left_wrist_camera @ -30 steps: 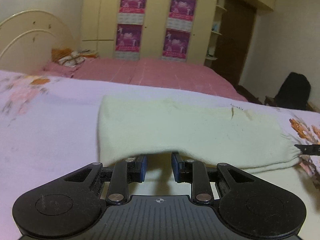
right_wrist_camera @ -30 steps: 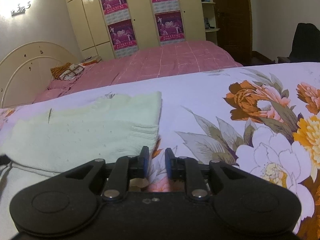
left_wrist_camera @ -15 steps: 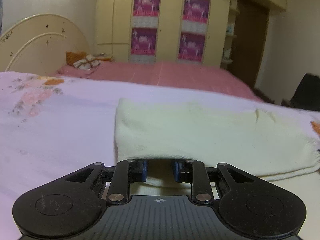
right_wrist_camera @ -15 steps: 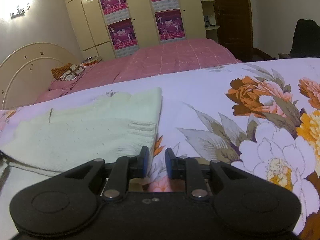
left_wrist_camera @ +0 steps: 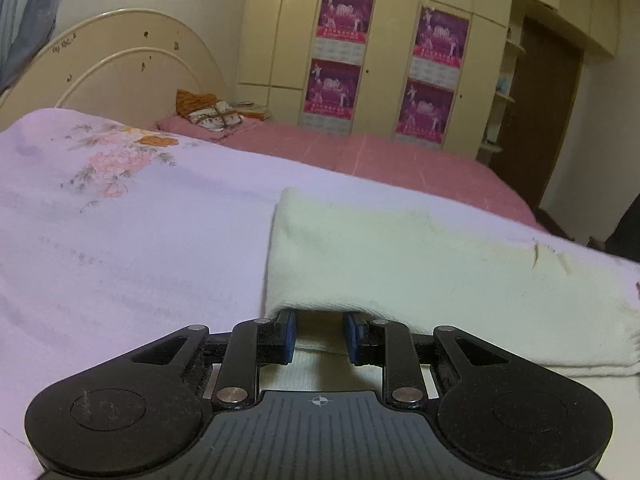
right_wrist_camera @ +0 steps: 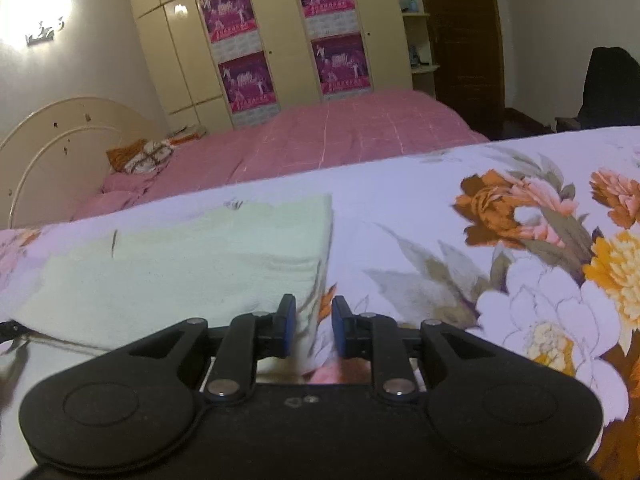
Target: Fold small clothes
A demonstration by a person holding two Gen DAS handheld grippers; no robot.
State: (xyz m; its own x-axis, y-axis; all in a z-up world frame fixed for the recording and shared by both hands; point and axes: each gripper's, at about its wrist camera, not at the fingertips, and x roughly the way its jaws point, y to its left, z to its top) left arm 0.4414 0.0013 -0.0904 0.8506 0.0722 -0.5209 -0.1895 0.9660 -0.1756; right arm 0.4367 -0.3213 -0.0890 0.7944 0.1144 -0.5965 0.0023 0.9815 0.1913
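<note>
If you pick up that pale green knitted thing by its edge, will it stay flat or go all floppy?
Probably floppy: the knitted garment already drapes over the left gripper. It looks light and thin. Its ribbed knit likely won't slip easily.

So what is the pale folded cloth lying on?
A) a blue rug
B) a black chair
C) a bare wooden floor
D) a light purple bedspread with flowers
D: the pale folded cloth lies flat on the light purple bedspread, with big orange and white flowers printed just beside it.
</note>
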